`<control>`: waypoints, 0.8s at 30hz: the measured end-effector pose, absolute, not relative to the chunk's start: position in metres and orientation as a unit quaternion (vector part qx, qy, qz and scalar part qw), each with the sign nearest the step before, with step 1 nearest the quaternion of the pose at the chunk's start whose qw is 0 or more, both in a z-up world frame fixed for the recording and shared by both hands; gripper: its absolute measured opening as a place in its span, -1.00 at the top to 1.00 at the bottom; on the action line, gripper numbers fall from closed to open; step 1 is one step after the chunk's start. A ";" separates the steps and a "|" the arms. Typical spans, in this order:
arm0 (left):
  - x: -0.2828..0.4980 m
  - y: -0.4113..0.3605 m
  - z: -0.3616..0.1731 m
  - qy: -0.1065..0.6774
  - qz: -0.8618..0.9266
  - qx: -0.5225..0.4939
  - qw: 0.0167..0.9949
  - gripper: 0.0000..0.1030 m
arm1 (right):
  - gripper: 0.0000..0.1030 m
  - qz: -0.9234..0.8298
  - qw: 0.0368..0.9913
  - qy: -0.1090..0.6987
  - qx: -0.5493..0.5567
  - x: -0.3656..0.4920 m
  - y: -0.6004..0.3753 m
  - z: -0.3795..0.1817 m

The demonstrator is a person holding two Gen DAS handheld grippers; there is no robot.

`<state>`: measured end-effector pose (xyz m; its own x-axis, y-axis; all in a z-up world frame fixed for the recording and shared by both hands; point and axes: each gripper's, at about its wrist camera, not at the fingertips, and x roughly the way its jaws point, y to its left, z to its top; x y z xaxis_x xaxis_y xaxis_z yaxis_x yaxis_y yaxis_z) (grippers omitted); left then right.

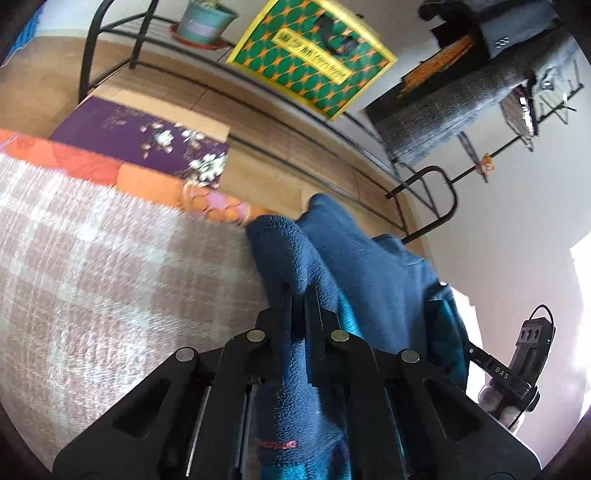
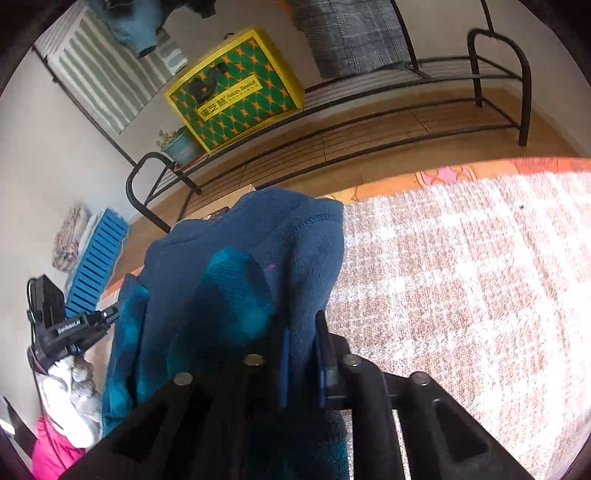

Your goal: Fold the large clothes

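Note:
A dark blue fleece garment (image 1: 354,251) with teal patches hangs bunched between both grippers above a pink and white checked blanket (image 1: 110,266). My left gripper (image 1: 300,291) is shut on a fold of the fleece, which runs down between its black fingers. In the right wrist view the same blue fleece garment (image 2: 258,258) drapes over my right gripper (image 2: 303,321), whose jaws are shut on a fold of it. The other hand-held gripper (image 2: 62,328) shows at the left edge there, held by a gloved hand (image 2: 77,391).
An orange patterned bed edge (image 1: 147,181) borders the blanket. Beyond it lie a wooden floor (image 2: 369,122), a black metal rack (image 2: 498,85), a green and yellow box (image 2: 232,92), a potted plant (image 1: 205,22) and a purple floral box (image 1: 147,136).

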<state>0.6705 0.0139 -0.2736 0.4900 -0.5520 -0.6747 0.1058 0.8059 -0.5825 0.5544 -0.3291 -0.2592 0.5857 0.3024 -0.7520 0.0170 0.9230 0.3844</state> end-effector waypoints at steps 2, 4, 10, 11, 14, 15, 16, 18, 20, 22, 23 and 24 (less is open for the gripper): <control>0.670 0.002 -0.267 0.462 -0.198 -0.200 0.841 0.94 | 0.89 0.071 0.887 0.420 0.180 0.547 -0.339 -0.243; 0.675 -0.006 -0.274 0.476 -0.182 -0.167 0.844 0.94 | 0.89 0.074 0.884 0.424 0.180 0.549 -0.346 -0.244; 0.680 0.001 -0.292 0.494 -0.148 -0.223 0.827 0.74 | 0.61 0.064 0.867 0.475 0.136 0.568 -0.333 -0.276; 0.682 0.000 -0.292 0.495 -0.144 -0.221 0.828 0.74 | 0.35 0.058 0.866 0.473 0.153 0.570 -0.338 -0.275; 0.684 -0.006 -0.291 0.490 -0.139 -0.202 0.837 0.78 | 0.01 0.048 0.855 0.459 0.237 0.581 -0.361 -0.276; 0.683 -0.008 -0.290 0.487 -0.135 -0.191 0.842 0.86 | 0.13 0.050 0.851 0.460 0.248 0.585 -0.363 -0.277; 0.682 -0.011 -0.289 0.486 -0.135 -0.179 0.845 0.91 | 0.33 0.055 0.849 0.466 0.243 0.591 -0.360 -0.279; 0.680 -0.015 -0.284 0.479 -0.133 -0.163 0.852 0.94 | 0.87 0.054 0.858 0.474 0.188 0.595 -0.345 -0.274; 0.675 -0.015 -0.272 0.464 -0.146 -0.159 0.859 0.94 | 0.90 0.053 0.876 0.460 0.134 0.591 -0.332 -0.260; 0.671 -0.013 -0.259 0.455 -0.148 -0.157 0.864 0.95 | 0.91 0.063 0.882 0.447 0.138 0.588 -0.337 -0.245; 0.668 -0.012 -0.252 0.448 -0.154 -0.161 0.866 0.95 | 0.91 0.068 0.884 0.441 0.143 0.586 -0.341 -0.238; 0.665 -0.011 -0.245 0.442 -0.157 -0.161 0.868 0.95 | 0.91 0.072 0.886 0.434 0.147 0.583 -0.345 -0.230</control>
